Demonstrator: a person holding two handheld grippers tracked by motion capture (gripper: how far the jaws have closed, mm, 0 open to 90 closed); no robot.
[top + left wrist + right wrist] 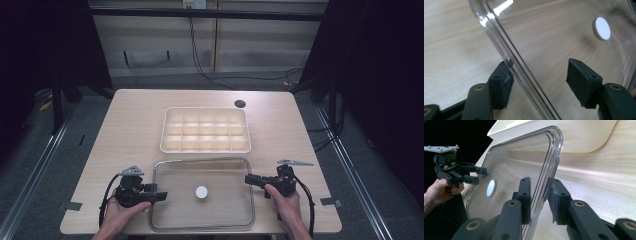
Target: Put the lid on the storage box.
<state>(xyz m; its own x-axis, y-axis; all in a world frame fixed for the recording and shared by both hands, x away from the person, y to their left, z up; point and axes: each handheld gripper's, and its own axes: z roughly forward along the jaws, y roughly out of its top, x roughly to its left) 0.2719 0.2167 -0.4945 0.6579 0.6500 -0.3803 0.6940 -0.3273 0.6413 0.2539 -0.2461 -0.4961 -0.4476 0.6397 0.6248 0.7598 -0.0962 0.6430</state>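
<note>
No readable writing or brand marks anywhere: none on the lid, the tray or the grippers.

Clear plastic lid [202, 192] lies flat on the wooden table [125, 125], at the near edge, centred. A white round disc [201, 192] sits at its middle. The cream compartment tray [205, 130] is just beyond the lid's far rim, near the table centre. A dark round hole [240, 104] is in the table past the tray's far right corner.

Left gripper [161, 196] is at the lid's left rim, right gripper [248, 179] at its right rim, each held in a hand coming from the near edge.

Left gripper view: left gripper [541, 82] has its jaws spread wide and straddles the lid rim [506, 60]. One jaw is outside the rim and right up against it, the other is over the clear panel, well apart from the rim. No clamp yet. The disc [602, 28] is visible farther in.

Right gripper view: right gripper [539, 200] has its jaws either side of the lid's rim [549, 175], with only a narrow gap. The inner pad looks to be touching; can't tell whether the outer pad makes contact. This view also shows the tray's side wall [574, 137] close behind the lid, and the other gripper [482, 173] across the lid with its hand [441, 190] – detail the high view is too coarse for.
</note>
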